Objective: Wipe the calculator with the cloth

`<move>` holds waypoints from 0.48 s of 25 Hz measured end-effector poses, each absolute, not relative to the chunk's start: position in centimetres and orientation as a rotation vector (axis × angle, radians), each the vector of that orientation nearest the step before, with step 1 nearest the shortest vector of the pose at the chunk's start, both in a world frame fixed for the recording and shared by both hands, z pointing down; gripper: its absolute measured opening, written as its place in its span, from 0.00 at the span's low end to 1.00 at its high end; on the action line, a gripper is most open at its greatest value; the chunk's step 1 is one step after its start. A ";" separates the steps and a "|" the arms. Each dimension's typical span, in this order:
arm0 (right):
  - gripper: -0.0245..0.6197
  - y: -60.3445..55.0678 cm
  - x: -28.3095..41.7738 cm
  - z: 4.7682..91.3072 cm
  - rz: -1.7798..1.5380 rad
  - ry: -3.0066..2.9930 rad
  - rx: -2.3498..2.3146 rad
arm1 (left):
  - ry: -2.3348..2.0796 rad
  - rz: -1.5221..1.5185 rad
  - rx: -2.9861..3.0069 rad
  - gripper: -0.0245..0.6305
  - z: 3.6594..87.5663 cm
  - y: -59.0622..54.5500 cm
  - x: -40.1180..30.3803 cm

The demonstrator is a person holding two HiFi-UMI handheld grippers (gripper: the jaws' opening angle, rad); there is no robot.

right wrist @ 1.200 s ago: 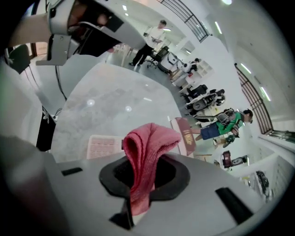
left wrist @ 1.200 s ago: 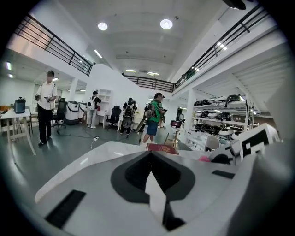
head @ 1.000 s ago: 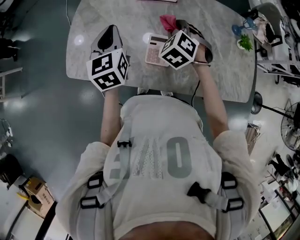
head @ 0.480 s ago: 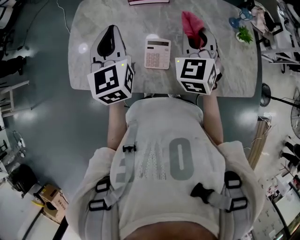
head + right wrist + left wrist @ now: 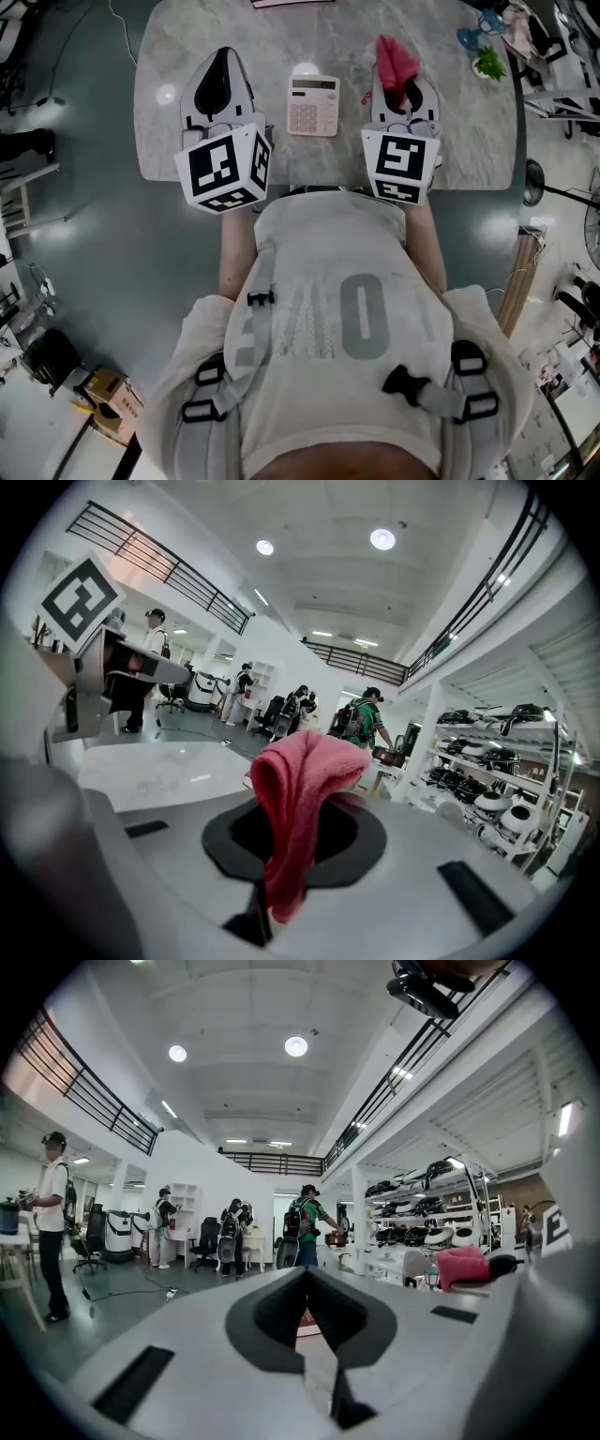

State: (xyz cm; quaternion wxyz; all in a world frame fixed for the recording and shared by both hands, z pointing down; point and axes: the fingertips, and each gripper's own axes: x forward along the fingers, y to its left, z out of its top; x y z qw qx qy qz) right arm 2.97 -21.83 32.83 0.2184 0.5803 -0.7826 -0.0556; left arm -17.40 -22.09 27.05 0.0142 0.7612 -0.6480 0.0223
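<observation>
A pale pink calculator (image 5: 314, 105) lies flat on the grey marble table (image 5: 281, 47), between my two grippers. Left of it, my left gripper (image 5: 222, 61) hovers above the table, shut with nothing in it. In the left gripper view the left gripper (image 5: 307, 1277) shows its jaws pressed together. To the calculator's right, my right gripper (image 5: 406, 92) is shut on a red-pink cloth (image 5: 396, 58). In the right gripper view the cloth (image 5: 295, 803) stands up from the right gripper (image 5: 281, 892) and folds over. Neither gripper touches the calculator.
A small green plant (image 5: 489, 64) and a blue object (image 5: 469, 39) sit at the table's far right corner. A flat pink-edged item (image 5: 292, 3) lies at the far edge. Several people (image 5: 305, 1227) and shelves (image 5: 441, 1213) stand beyond the table.
My right gripper has carried the cloth from over the calculator's right side out to its right, rolling upright. The left gripper has risen a little. The calculator now lies uncovered.
</observation>
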 end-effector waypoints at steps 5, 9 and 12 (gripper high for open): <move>0.12 -22.0 3.0 32.9 -0.140 -2.172 1.605 | -2.009 0.092 2.367 0.07 27.6 -22.3 -17.3; 0.12 -21.9 3.0 33.0 -0.125 -2.172 1.601 | -2.026 0.144 2.369 0.07 27.9 -22.5 -17.6; 0.12 -21.9 3.4 33.1 -0.125 -2.174 1.609 | -2.030 0.172 2.378 0.07 28.2 -22.7 -17.3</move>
